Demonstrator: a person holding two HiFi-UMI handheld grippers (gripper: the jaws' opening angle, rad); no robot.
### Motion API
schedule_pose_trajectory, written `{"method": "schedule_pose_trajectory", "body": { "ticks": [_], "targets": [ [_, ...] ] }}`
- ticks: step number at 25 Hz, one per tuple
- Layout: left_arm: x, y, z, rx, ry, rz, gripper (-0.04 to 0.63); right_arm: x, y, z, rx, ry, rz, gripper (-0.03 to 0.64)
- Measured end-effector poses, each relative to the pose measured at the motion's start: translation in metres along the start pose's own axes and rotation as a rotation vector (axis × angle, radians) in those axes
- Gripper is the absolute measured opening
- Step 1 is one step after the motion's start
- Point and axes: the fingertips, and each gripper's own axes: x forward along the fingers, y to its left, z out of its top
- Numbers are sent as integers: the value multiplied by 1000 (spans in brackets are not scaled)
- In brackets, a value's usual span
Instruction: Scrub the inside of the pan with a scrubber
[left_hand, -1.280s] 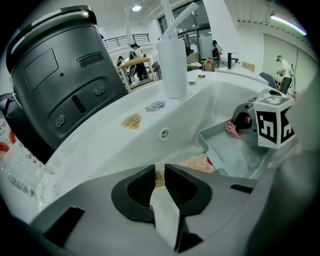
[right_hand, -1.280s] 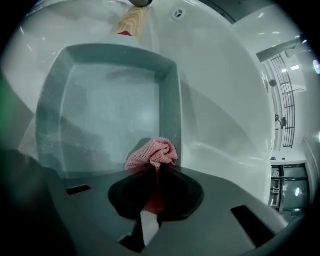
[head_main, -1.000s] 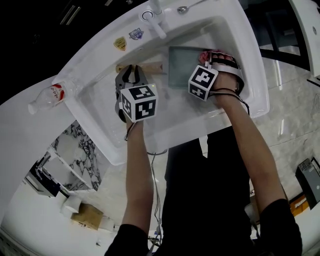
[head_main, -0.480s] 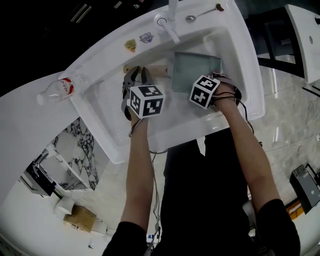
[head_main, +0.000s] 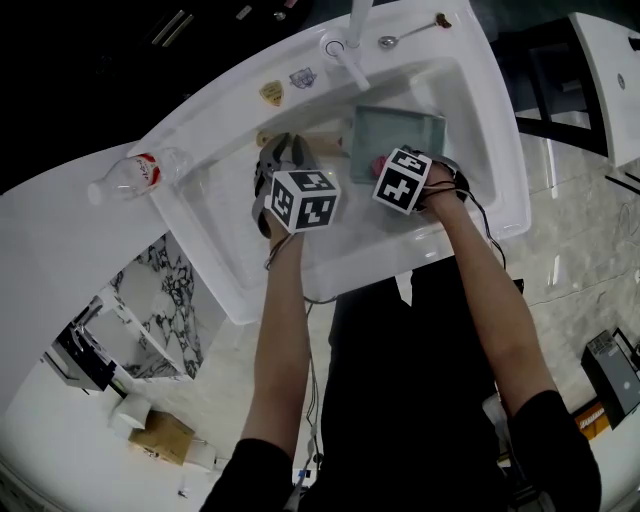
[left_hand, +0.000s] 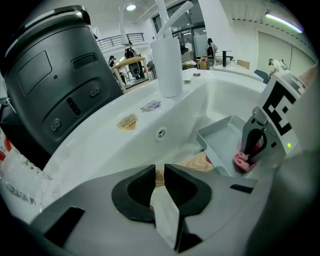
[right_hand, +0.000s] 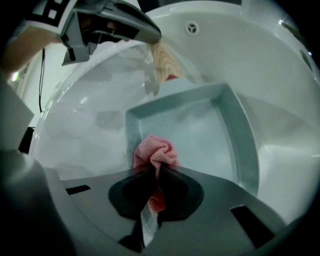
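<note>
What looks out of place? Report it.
A bottle lies on its side on the counter beside the sink; a spoon sits on the sink's back rim. Nothing looks spilled or damaged.

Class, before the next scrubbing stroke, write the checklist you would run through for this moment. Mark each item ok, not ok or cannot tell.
1. Scrubber grip: the right tongs are shut on the pink scrubber: ok.
2. Pan steadied: the left tongs are clamped on the wooden handle: ok.
3. Pan placement: the pan lies open side up inside the sink: ok.
4. Scrubber position: over the pan's inside, close to one wall: ok.
5. Contact: scrubber pressing on the pan floor: cannot tell.
</note>
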Motion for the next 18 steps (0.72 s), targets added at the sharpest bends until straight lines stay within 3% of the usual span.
{"method": "schedule_pose_trajectory", "body": {
  "ticks": [7,13,18],
  "targets": [
    [1,-1,-1,18,5,-22,66,-12,15,53,-76,-136,-13,40],
    [0,-2,-1,30,10,-38,66,-40,27,57,-67,-191,-11,40],
    [0,-2,0,19,-20,-44,66,-78,21,51,-49,-241,-87,40]
  ]
}}
